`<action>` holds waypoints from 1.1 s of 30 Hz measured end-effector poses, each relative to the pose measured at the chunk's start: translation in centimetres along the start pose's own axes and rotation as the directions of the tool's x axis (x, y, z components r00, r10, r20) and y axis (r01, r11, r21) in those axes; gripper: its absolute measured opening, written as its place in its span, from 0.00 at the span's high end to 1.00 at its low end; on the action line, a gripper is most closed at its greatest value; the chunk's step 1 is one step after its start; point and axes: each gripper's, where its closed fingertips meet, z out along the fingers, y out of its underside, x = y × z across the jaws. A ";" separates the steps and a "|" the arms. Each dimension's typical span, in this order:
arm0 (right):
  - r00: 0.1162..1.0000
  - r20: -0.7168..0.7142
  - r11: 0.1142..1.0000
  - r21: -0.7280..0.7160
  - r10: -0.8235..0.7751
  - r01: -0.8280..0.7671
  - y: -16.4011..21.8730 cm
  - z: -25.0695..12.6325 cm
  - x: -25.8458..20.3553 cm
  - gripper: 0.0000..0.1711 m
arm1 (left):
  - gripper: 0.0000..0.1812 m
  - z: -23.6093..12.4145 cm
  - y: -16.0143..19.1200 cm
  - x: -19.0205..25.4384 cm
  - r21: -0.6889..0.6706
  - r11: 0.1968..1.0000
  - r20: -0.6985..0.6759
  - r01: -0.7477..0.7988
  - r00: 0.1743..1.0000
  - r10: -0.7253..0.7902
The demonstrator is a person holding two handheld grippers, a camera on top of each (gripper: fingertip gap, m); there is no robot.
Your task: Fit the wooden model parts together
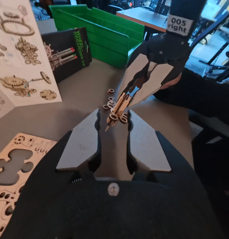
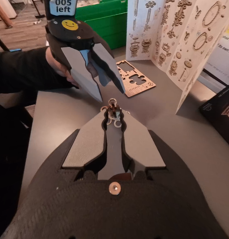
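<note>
My right gripper (image 2: 113, 110) is shut on a small wooden assembly (image 2: 112, 109) of slotted strips with ring-shaped lobes, held just above the grey table. In the left wrist view the right gripper (image 1: 126, 99) comes in from the upper right, and the assembly (image 1: 118, 109) hangs from it with a thin pin pointing down. My left gripper (image 1: 113, 111) is open and empty, its tips on either side of the assembly's lower end without touching it. It also shows in the right wrist view (image 2: 111, 95). Flat ringed wooden parts (image 1: 109, 104) lie on the table under the assembly.
A punched-out wooden parts sheet (image 2: 138, 82) lies flat on the table (image 2: 163, 129), also seen at the lower left (image 1: 14, 161). A folded instruction sheet (image 1: 20, 58) stands upright. A black box (image 1: 68, 51) leans by green bins (image 1: 104, 36). One small ring part (image 1: 110, 90) lies apart. Left and right tips are no more than a few centimetres apart.
</note>
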 end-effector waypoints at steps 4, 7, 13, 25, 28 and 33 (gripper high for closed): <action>0.998 0.053 1.000 0.009 0.017 -0.017 -0.4 0.3 -1.0 0.92 | 0.87 0.5 0.0 1.8 0.014 0.995 -0.054 -0.101 0.993 0.101; 0.996 0.082 1.000 0.009 0.022 -0.022 -0.5 0.4 -1.6 0.92 | 0.90 0.9 1.0 2.3 -0.031 0.991 -0.080 -0.130 0.989 0.127; 0.986 0.161 0.999 -0.016 0.030 -0.028 0.0 0.2 -2.9 0.92 | 0.92 0.6 1.9 3.3 -0.062 0.976 -0.151 -0.208 0.969 0.196; 0.984 0.179 0.999 -0.033 0.000 0.006 0.3 0.2 -3.8 0.93 | 0.99 -0.1 1.8 4.0 -0.052 0.976 -0.221 -0.211 0.956 0.195; 0.985 0.174 0.999 -0.031 -0.002 0.007 0.3 0.3 -3.7 0.93 | 1.00 -0.1 1.9 4.0 -0.047 0.968 -0.211 -0.245 0.950 0.230; 0.986 0.167 1.000 -0.023 -0.007 0.011 0.2 -0.1 -3.4 0.87 | 1.00 -0.1 1.9 3.8 -0.045 0.956 -0.190 -0.290 0.942 0.277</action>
